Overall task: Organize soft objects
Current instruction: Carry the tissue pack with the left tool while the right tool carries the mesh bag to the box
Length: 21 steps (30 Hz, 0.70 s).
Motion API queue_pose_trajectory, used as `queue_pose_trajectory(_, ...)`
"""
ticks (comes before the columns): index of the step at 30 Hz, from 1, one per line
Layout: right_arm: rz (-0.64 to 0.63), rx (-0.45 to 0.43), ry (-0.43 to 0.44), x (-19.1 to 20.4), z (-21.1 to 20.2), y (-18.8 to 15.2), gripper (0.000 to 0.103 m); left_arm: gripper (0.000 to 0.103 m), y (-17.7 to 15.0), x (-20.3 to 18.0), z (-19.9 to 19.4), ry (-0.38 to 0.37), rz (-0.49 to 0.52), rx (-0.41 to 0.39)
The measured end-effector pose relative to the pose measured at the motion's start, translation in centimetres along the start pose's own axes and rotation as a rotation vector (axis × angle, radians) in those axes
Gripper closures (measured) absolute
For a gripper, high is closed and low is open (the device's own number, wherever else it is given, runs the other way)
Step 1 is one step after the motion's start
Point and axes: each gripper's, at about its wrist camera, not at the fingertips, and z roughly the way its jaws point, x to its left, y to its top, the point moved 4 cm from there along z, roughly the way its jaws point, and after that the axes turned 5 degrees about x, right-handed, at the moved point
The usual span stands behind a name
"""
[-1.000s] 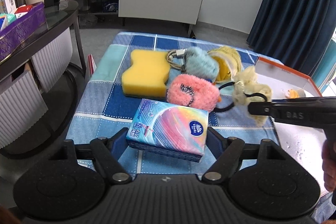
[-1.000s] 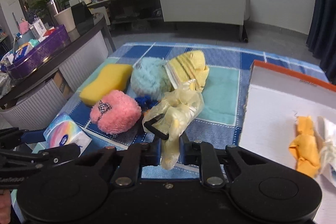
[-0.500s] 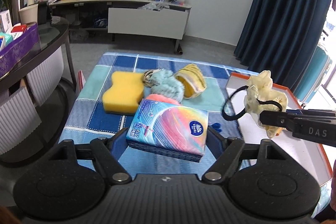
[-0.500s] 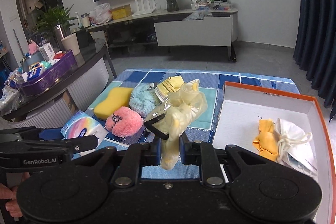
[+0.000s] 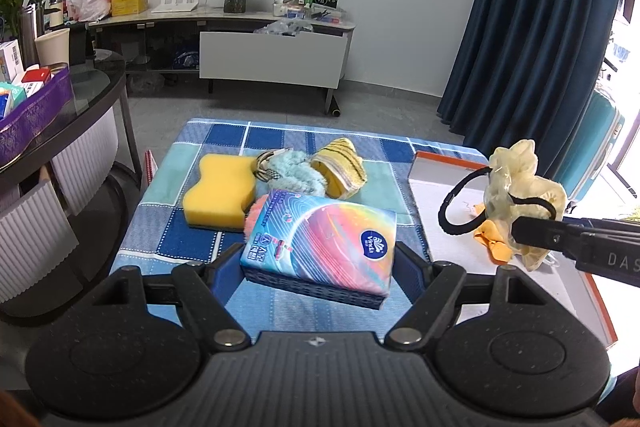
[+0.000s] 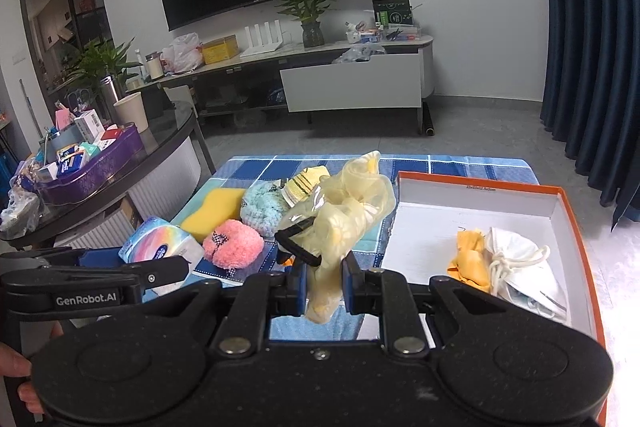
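Above the checked counter (image 6: pixel 460 163), at three o'clock, sits the orange-rimmed box (image 6: pixel 576 223). Left gripper (image 5: pixel 320 259) clamps the tissue pack (image 5: pixel 320 239) across its width, light and squashy, best held mid-sides. Right gripper (image 6: pixel 323 285), nearly closed, pinches the limp, slippery yellow scrunchie (image 6: pixel 344 211) low down.

Both grippers are built of speckled matte black plastic: two round discs at the base, angled linkage bars fixed with silver screw heads, and blue pads lining the fingers. Seen side-on, the left gripper (image 6: pixel 192 263) carries white "GenRobot.AI" lettering, while the right gripper (image 5: pixel 520 231) shows "DAS", probably part of a longer word cut by the frame edge. A small star-like mark sits centred on the left housing.
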Motion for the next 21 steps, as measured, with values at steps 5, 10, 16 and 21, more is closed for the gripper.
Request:
queue_pose_trajectory(5,0.013,-0.014,-0.012,-0.4,-1.1,-0.1,0.081,0.024,-0.1,-0.6,-0.3,-0.015,0.001,-0.001)
queue_pose_trajectory(10,0.019,-0.02,-0.021,-0.7,-2.0,-0.4,0.081,0.024,-0.1,-1.7,-0.4,-0.026,0.021,0.003)
queue_pose_trajectory(16,0.041,-0.026,-0.036,-1.4,-2.6,-0.8,0.081,0.024,-0.2,-3.0,-0.4,-0.041,0.038,0.009)
queue_pose_trajectory(21,0.055,-0.036,-0.046,-2.1,-3.2,-1.0,0.081,0.024,-0.1,-4.1,-0.3,-0.052,0.054,0.011)
